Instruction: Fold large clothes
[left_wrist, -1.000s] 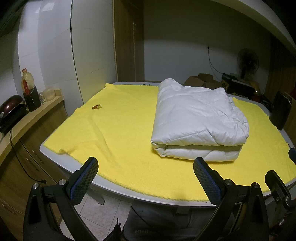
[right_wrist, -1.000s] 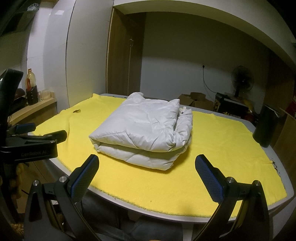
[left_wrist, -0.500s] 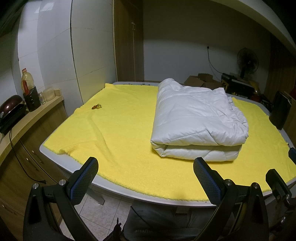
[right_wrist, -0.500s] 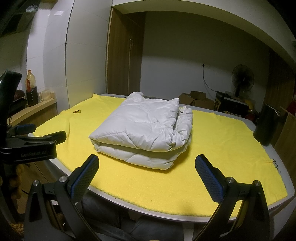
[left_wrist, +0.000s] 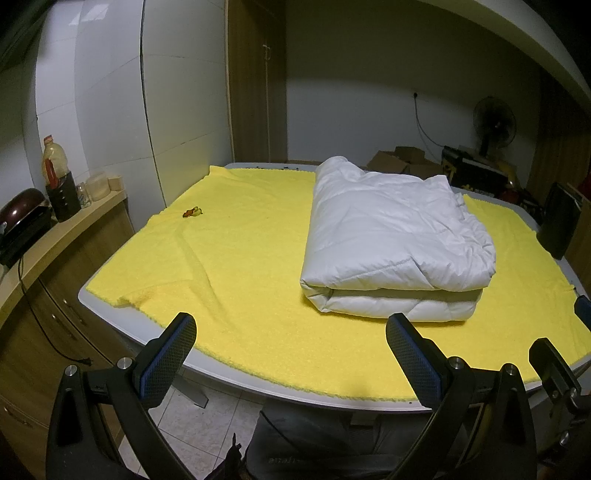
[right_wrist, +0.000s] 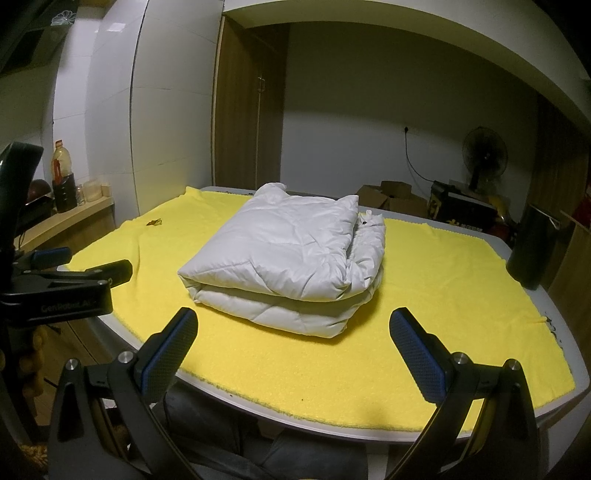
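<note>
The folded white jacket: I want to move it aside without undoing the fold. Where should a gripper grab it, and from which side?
Probably the rounded folded edge of the white jacket, approached from the near table side. There both layers meet in one closed roll, while the right end shows loose, open layers that would likely spread apart.

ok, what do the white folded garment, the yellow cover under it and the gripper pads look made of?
White garment: looks like thin, slightly shiny synthetic shell over padding; it is puffy with stitched quilt lines. Yellow cover: matte, nubby cloth like terry or fleece, with a rough fringed edge. Pads: likely blue rubber or textured plastic, given the fine grid pattern; black frames look like plastic.
</note>
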